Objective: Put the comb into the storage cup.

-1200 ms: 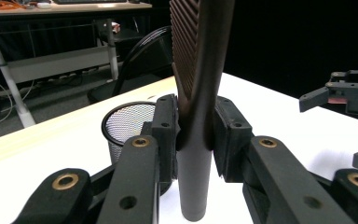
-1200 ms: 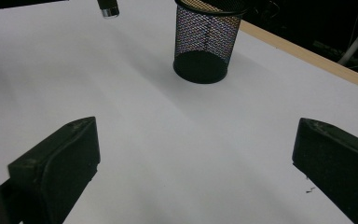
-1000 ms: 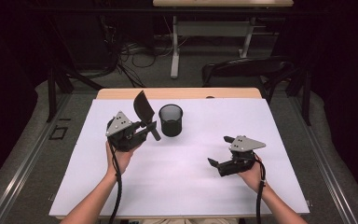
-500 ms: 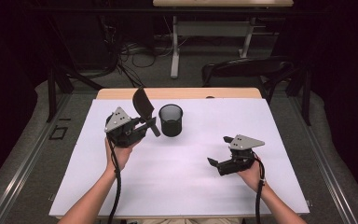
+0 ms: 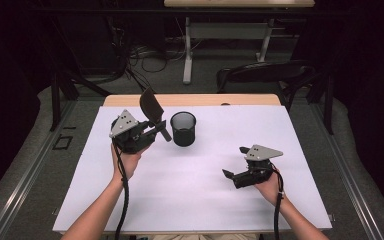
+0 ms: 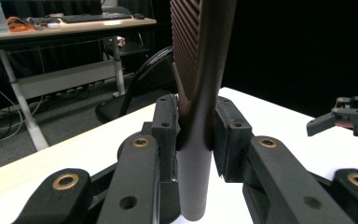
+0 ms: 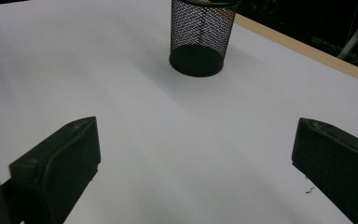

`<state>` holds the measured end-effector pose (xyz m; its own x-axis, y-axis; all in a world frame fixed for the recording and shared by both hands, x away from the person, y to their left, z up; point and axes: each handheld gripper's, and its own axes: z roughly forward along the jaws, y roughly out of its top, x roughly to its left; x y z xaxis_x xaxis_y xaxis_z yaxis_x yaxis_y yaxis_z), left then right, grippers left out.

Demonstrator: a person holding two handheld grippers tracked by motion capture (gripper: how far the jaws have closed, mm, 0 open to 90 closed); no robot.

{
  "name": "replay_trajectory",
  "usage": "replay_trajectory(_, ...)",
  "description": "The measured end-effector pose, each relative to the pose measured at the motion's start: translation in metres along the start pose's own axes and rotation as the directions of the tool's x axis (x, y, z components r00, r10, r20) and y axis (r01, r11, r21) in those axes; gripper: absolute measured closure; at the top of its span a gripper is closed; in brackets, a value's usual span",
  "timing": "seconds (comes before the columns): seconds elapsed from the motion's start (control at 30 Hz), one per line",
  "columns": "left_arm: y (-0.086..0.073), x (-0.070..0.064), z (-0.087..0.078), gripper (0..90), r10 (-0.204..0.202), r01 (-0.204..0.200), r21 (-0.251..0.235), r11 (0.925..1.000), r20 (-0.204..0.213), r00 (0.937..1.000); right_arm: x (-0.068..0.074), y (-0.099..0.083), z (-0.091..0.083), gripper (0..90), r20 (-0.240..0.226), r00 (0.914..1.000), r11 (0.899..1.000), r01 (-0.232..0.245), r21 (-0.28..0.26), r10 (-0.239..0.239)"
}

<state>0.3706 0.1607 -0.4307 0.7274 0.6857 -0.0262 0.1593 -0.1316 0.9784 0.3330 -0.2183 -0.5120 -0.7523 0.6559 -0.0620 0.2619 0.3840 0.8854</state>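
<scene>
While my left claw (image 5: 152,131) stands clamped on the neck of the dark spatula (image 5: 151,106), blade raised toward twelve o'clock, the mesh cup (image 5: 183,128) sits on the bench (image 5: 180,200) just at its three o'clock. My right claw (image 5: 232,176) waits wide open and empty at five o'clock. To seat the spatula well, I should centre its handle end over the rim, then lower it straight.

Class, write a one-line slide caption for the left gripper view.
Left gripper clamps a dark spatula by its handle.

Mesh cup (image 5: 184,128) on table (image 5: 190,200), spatula (image 5: 152,111) just left of it; right tool (image 5: 232,175) well apart, nearer right
</scene>
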Motion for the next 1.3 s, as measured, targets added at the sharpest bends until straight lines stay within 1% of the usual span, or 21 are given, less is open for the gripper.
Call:
replay_trajectory(0.1, 0.004, 0.000, -0.001, 73.0, 0.013, -0.013, -0.002, 0.9999, -0.003, 0.9999, 0.000, 0.000, 0.000, 0.6, -0.001, 1.0000, 1.000, -0.002, 0.000, 0.002)
replay_trajectory(0.2, 0.008, 0.003, -0.003, 73.0, 0.009, -0.009, -0.014, 0.9999, -0.009, 0.9999, 0.000, 0.000, 0.001, 0.6, -0.004, 1.0000, 1.000, -0.008, 0.002, 0.008)
replay_trajectory(0.27, 0.011, 0.005, -0.004, 72.9, 0.014, -0.014, -0.019, 0.9997, -0.015, 0.9998, 0.000, 0.000, 0.002, 0.6, -0.007, 0.9999, 1.000, -0.013, 0.007, 0.013)
replay_trajectory(0.33, 0.013, 0.005, -0.004, 73.0, 0.014, -0.014, -0.030, 0.9994, -0.018, 0.9997, 0.000, 0.000, 0.002, 0.6, -0.006, 0.9999, 1.000, -0.013, 0.007, 0.013)
replay_trajectory(0.47, 0.017, 0.006, -0.002, 73.0, 0.014, -0.014, -0.033, 0.9993, -0.018, 0.9997, 0.000, -0.001, 0.003, 0.1, -0.004, 0.9999, 1.000, -0.014, 0.003, 0.014)
replay_trajectory(0.63, 0.021, 0.008, 0.001, 73.0, 0.014, -0.015, -0.042, 0.9990, -0.021, 0.9997, -0.001, -0.001, 0.002, 0.0, -0.004, 0.9996, 1.000, -0.027, 0.000, 0.027)
replay_trajectory(0.9, 0.029, 0.014, 0.002, 72.9, 0.010, -0.011, -0.051, 0.9986, -0.030, 0.9995, -0.001, -0.002, 0.003, 0.0, -0.007, 0.9997, 1.000, -0.023, 0.012, 0.023)
replay_trajectory(1.0, 0.033, 0.015, 0.002, 73.0, 0.016, -0.018, -0.058, 0.9982, -0.038, 0.9991, -0.001, -0.002, 0.003, 0.0, -0.004, 0.9998, 1.000, -0.019, 0.013, 0.019)
replay_trajectory(1.07, 0.034, 0.016, 0.003, 73.0, 0.014, -0.016, -0.057, 0.9982, -0.038, 0.9992, -0.001, -0.002, 0.003, 0.0, -0.001, 0.9998, 1.000, -0.019, 0.014, 0.019)
replay_trajectory(1.3, 0.038, 0.020, 0.008, 72.9, 0.014, -0.017, -0.060, 0.9981, -0.049, 0.9987, -0.002, -0.001, 0.002, 0.0, 0.009, 0.9998, 1.000, -0.019, 0.004, 0.019)
